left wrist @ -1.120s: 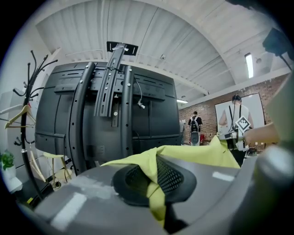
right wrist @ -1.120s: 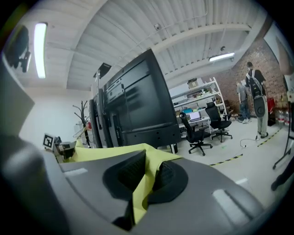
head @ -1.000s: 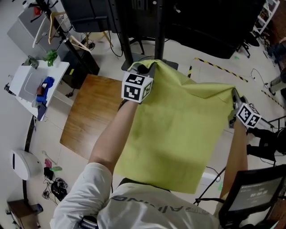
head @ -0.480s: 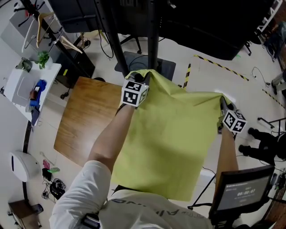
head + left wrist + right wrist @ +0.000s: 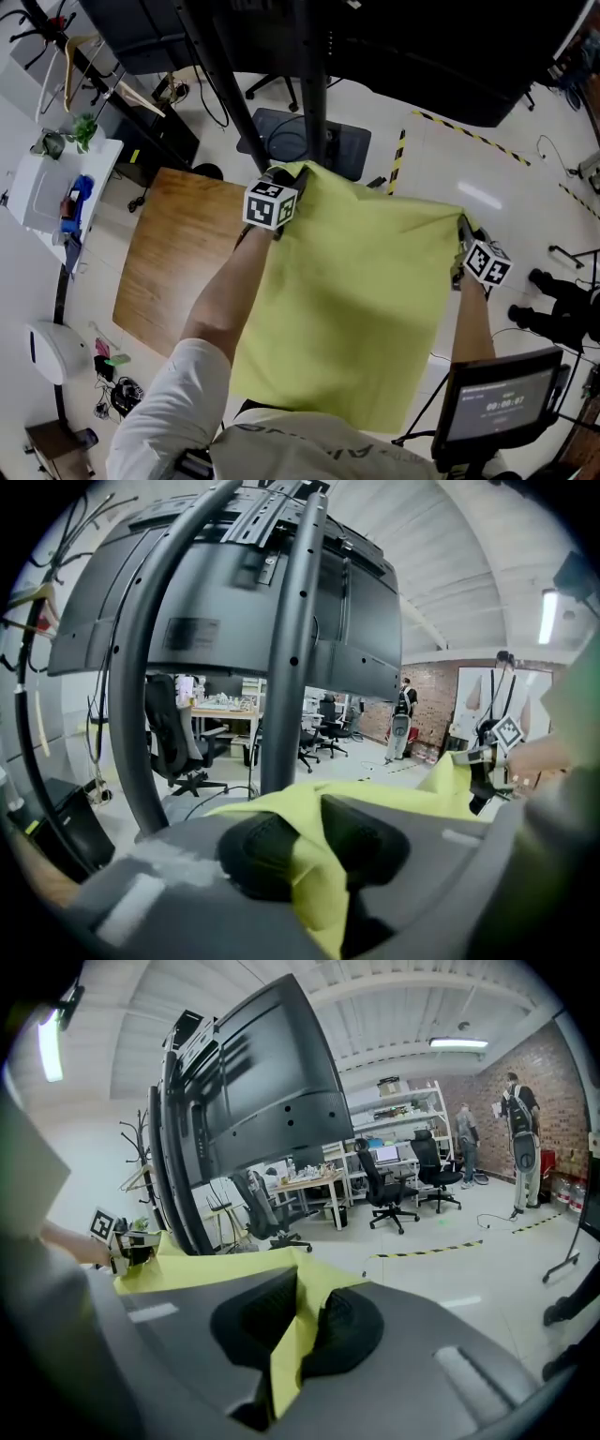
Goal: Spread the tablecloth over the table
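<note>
We record a large black screen on dark poles across the top of the head view. Below it the yellow-green tablecloth fills the centre and lower middle of the frame. It is stretched by its two upper corners and runs down toward the person's body at the bottom edge. The wooden table shows bare at left of centre. Its right part is hidden under the cloth, and we cannot tell whether the fabric rests on the wood. A white cart stands at the upper left, apart from the table. A small lit display sits at the lower right.

The left claw, just above centre, has the cloth's upper left corner bunched between its pads. Its jaws are opening, with the fabric filling the gap between them. The right claw, at right of centre, is closed tight on the upper right corner, with a thin fold of cloth pinched between its pads. Between the two claws the top edge of the cloth runs nearly straight, with a slight sag.
</note>
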A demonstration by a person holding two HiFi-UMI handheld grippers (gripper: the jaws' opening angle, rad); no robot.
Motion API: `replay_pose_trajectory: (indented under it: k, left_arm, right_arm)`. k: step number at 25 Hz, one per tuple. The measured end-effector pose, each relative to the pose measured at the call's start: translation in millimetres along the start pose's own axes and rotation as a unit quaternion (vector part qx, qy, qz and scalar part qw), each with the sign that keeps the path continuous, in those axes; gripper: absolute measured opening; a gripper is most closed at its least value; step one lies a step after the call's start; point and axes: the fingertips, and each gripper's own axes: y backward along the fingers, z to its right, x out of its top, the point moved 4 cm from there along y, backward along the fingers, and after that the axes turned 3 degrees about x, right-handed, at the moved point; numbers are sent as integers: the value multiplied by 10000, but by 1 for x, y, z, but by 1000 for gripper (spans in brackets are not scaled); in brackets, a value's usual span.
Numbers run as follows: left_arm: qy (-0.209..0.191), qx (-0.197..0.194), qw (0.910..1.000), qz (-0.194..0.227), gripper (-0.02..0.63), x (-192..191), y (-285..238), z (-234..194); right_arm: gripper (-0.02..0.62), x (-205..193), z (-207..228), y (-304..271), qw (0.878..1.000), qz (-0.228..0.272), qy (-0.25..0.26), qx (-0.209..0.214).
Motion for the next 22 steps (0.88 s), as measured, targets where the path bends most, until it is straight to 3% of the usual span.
replay_pose_trajectory:
  k: [2, 4, 5, 6, 9, 12, 16, 22]
  left_arm:
    - [81, -181, 9997, -111, 218, -9, -11, 0]
    - [35, -266, 9993, -251, 299, -15, -16, 2]
    - [8, -281, 9991, -319, 326, -18, -16, 3]
    - [9, -294, 9988, -390, 368, -21, -17, 3]
    - [142, -257, 9972, -685, 435, -33, -16, -2]
    - [181, -126, 9948, -992, 475, -44, -10, -9]
    - [281, 334, 9965, -711, 482, -42, 3, -28]
    - [169, 274, 9976, -617, 477, -34, 14, -21]
  right_arm:
    - [9, -4, 3, -13, 10000, 21, -12, 84]
    - [14, -5, 0, -20, 9997, 81, -41, 215]
    - [41, -5, -2, -21, 9995, 119, -60, 276]
    - [159, -5, -4, -22, 9993, 149, -75, 320]
    - [234, -11, -5, -23, 9994, 97, -25, 318]
    - [245, -19, -2, -21, 9999, -63, 38, 156]
    - [256, -22, 7, -16, 9998, -177, 5, -48]
    - [262, -9, -2, -6, 9999, -60, 91, -108]
